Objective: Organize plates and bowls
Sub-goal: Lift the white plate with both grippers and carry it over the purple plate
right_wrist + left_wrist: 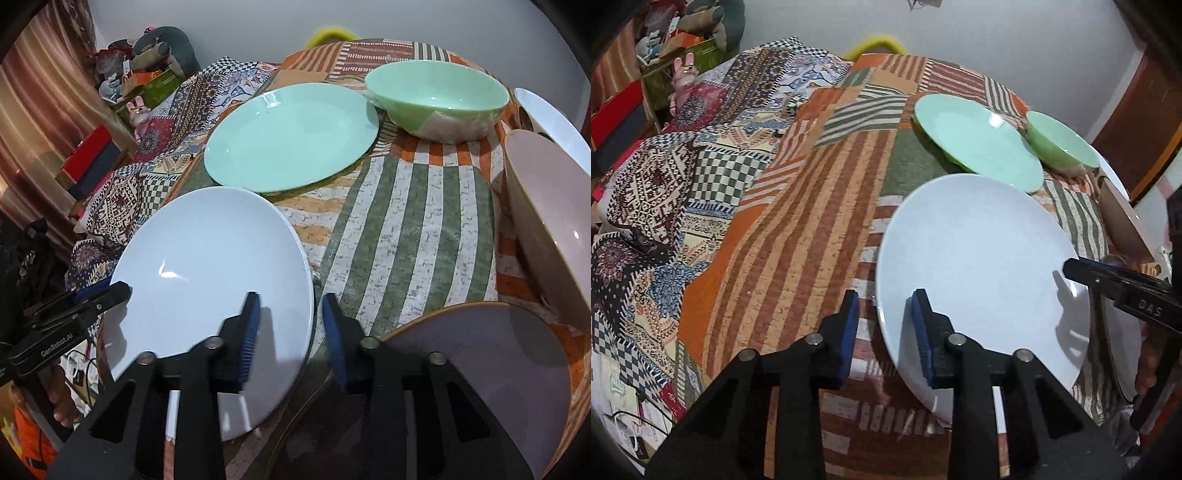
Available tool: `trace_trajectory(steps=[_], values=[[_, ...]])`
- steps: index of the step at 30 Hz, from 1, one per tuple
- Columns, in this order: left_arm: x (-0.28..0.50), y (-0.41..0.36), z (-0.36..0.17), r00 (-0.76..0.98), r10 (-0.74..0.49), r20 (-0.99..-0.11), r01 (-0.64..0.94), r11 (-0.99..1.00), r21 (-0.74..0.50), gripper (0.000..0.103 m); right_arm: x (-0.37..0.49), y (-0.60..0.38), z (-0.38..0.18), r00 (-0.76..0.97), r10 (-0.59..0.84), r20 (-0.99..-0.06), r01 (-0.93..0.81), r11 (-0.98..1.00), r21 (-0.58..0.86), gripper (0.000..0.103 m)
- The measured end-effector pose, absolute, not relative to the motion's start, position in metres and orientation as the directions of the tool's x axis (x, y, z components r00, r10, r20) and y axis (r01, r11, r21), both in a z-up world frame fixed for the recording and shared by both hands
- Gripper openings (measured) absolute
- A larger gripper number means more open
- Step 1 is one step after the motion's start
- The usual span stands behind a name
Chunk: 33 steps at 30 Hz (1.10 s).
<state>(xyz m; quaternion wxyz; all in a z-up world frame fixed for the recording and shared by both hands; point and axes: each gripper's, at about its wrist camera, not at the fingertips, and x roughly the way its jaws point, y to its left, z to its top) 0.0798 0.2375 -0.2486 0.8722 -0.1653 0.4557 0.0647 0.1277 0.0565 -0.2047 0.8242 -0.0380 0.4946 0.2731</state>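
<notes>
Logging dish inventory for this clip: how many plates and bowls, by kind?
Plates: 3: white plate, green plate, pink plate.
Bowls: 3: green bowl, pink bowl, white bowl.
Total: 6

white plate, mint plate, green bowl

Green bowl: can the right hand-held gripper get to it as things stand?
Probably yes. The right hand-held gripper is open, and only striped cloth lies between it and the green bowl.
</notes>
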Motion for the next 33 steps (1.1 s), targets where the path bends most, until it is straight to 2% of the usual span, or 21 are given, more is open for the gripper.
trace_trajectory(steps=[12,18,33], values=[[0.081,0.231,-0.253,0.576,-0.061,-0.815,-0.256,0.934,-0.251,0.027,0.125,0.065,-0.209,0.376,0.352,-0.857,-0.524,0.844,0.116,0.024],[0.08,0.23,-0.249,0.572,-0.048,-0.819,-0.262,0.935,-0.238,0.027,0.131,0.056,-0.207,0.341,0.402,-0.85,-0.481,0.851,0.21,0.024],[0.069,0.226,-0.219,0.612,0.013,-0.791,-0.29,0.934,-0.209,0.027,0.118,0.051,-0.188,0.367,0.451,-0.814,-0.487,0.838,0.246,0.024]])
